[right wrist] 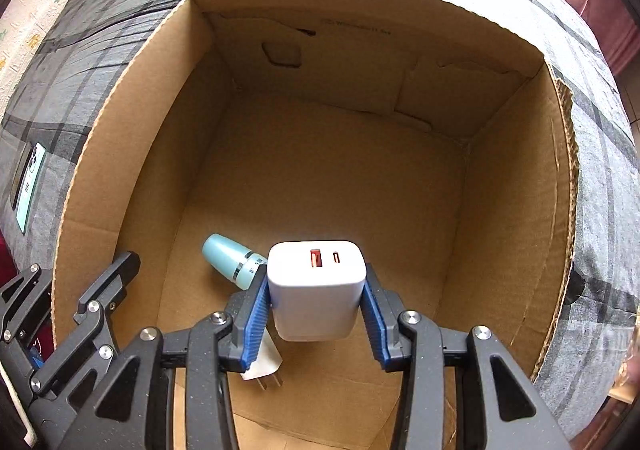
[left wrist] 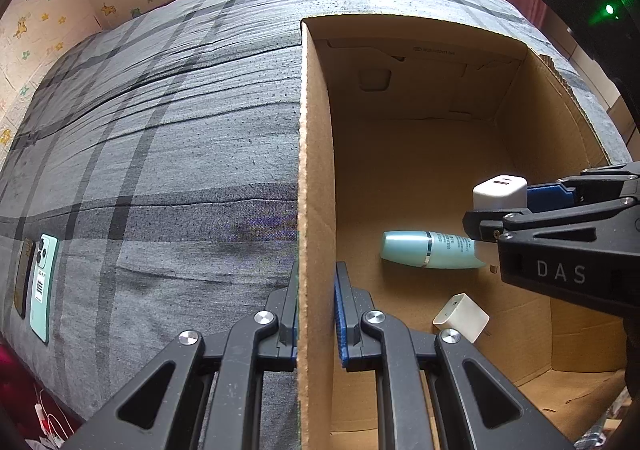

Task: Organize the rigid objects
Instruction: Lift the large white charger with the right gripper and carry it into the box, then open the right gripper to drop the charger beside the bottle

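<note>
Over the cardboard box, the right gripper clamps a white USB charger above the teal bottle; the left gripper pinches the box wall. Placing step: next it should lower and release.

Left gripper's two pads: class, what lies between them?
The cardboard box side wall; the left gripper is shut on it, shown in the left wrist view.
</note>
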The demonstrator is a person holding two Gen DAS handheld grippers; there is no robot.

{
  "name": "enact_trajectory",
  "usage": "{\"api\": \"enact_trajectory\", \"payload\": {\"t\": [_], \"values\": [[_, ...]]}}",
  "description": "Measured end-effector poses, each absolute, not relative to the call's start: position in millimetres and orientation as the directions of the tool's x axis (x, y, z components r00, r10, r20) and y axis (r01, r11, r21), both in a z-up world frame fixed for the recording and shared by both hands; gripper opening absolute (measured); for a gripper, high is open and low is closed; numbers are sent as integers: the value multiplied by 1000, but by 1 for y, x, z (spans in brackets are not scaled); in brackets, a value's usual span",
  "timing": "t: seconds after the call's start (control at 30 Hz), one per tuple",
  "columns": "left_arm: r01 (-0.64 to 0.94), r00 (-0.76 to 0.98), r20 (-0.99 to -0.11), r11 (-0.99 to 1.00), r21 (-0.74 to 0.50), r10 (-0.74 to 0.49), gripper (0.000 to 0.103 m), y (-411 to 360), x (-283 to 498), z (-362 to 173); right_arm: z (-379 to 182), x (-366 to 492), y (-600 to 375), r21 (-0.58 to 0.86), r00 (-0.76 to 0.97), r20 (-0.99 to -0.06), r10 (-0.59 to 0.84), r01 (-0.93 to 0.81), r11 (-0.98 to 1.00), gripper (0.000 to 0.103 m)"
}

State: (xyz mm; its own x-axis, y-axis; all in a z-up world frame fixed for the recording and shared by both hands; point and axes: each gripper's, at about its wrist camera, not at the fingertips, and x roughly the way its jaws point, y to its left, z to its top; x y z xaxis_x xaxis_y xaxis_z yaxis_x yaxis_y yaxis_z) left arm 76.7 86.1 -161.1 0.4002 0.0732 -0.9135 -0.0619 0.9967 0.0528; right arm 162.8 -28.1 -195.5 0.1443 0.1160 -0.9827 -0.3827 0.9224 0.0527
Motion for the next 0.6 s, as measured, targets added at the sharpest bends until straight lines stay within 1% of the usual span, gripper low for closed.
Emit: {"api": "enact_trajectory", "payload": {"t": [0.13,0.23,0.3,0.4,0.5,0.6], "values": [[-62,400,-913,997,55,76,15,85,76,-161,-193,161,-27,57,155,-980,127,-389,919,46],[-64,400,-914,997,53,74,15,85,76,-160,-185,158,-27,63,172,-975,143,-401,914,54],[-65,400,-914,996,54,76,15,86,76,-160,-180,156,-28,54,192,-971,144,-409,911,66],[-64,400,-913,996,58,79,15,85,77,-159,-171,153,-31,45,221,-964,146,-409,911,77],[-64,399,-913,996,60,81,15,85,77,-160,-163,149,-31,35,243,-959,148,-415,909,84],[-63,400,-913,996,63,83,15,84,76,-160,-155,147,-30,36,249,-957,151,-414,910,85]]}}
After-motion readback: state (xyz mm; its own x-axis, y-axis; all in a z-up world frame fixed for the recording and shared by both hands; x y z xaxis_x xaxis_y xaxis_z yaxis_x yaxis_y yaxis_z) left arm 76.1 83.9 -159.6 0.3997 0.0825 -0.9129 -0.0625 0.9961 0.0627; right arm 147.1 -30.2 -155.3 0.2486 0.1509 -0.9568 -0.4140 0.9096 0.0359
